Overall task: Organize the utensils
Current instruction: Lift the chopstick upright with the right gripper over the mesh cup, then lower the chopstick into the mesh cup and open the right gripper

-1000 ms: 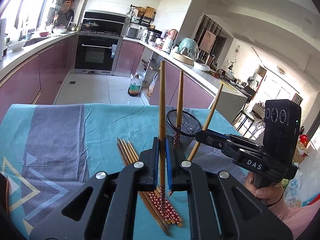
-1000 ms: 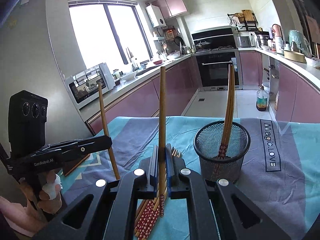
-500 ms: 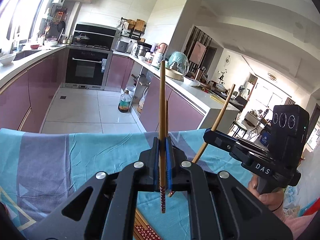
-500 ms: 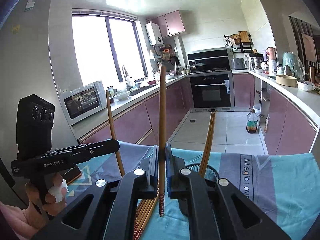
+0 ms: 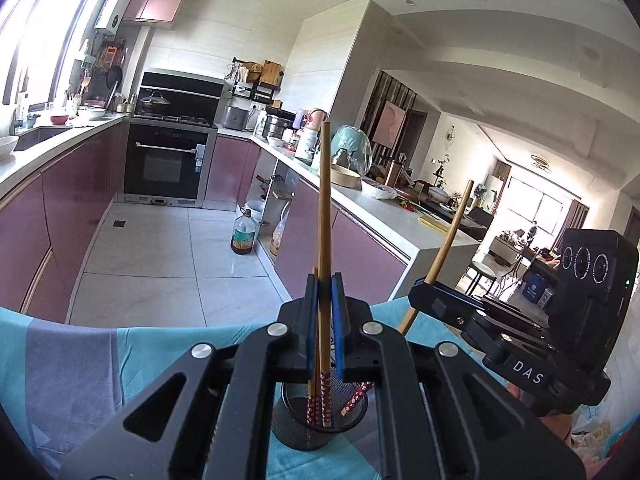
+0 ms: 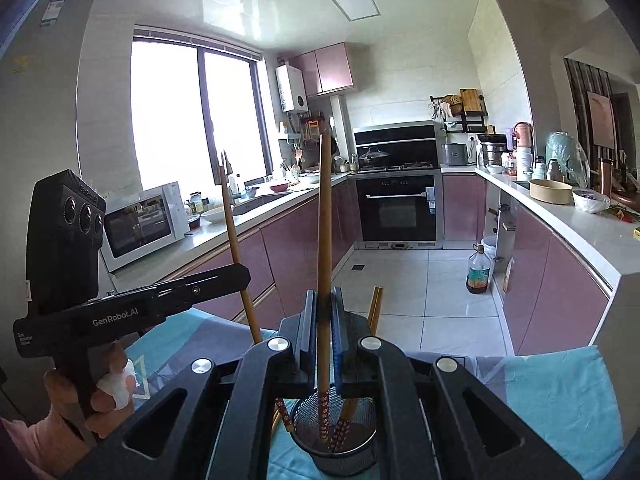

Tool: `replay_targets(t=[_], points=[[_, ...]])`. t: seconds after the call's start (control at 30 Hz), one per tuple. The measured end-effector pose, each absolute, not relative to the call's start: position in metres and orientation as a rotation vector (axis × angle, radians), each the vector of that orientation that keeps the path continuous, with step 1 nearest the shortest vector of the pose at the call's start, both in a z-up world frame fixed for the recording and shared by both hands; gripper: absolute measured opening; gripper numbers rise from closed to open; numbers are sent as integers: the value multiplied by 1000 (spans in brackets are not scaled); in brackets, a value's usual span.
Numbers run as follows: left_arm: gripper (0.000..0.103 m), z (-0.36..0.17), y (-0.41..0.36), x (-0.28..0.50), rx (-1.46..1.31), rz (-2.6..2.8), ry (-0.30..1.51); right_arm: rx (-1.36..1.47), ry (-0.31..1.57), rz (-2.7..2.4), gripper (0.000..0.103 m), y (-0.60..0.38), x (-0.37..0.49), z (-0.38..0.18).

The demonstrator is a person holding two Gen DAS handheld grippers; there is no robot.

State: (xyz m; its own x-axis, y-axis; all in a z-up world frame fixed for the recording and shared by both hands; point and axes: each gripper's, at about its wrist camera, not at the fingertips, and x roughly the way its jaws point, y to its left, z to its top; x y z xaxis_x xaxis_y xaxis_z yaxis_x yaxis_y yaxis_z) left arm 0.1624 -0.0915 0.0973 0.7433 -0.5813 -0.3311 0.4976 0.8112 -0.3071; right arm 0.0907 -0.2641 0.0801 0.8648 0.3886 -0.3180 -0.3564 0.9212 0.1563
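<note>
At the bottom centre of both views, two chopsticks are hanging over the cup.
The left gripper [image 5: 323, 320] is clenching one chopstick [image 5: 324, 248] upright, its patterned tip dipping into the mesh cup [image 5: 296, 436]; the right gripper [image 6: 323, 320] is clamping another chopstick [image 6: 323, 240] the same way above the cup [image 6: 320, 460]. At least two chopsticks are already standing inside. Neither held stick is being let go yet. Beyond the tablecloth [image 5: 72, 360], whether more sticks are waiting is hidden.

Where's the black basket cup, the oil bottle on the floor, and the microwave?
mesh cup [image 6: 362, 446]: right wrist view, its inner wall.
oil bottle [image 5: 243, 236]: left wrist view, its label.
microwave [image 6: 138, 226]: right wrist view, its door.
</note>
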Motion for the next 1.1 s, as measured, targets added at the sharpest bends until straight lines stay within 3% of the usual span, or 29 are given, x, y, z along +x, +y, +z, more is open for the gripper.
replay_targets(t=[0.67,1.1], points=[[7,29,-134,195,-44,-588,615,99,652,355,6,-260,143,13],[8,16,-131,203,-39,-565,632,154,635,323,16,-266,142,14]])
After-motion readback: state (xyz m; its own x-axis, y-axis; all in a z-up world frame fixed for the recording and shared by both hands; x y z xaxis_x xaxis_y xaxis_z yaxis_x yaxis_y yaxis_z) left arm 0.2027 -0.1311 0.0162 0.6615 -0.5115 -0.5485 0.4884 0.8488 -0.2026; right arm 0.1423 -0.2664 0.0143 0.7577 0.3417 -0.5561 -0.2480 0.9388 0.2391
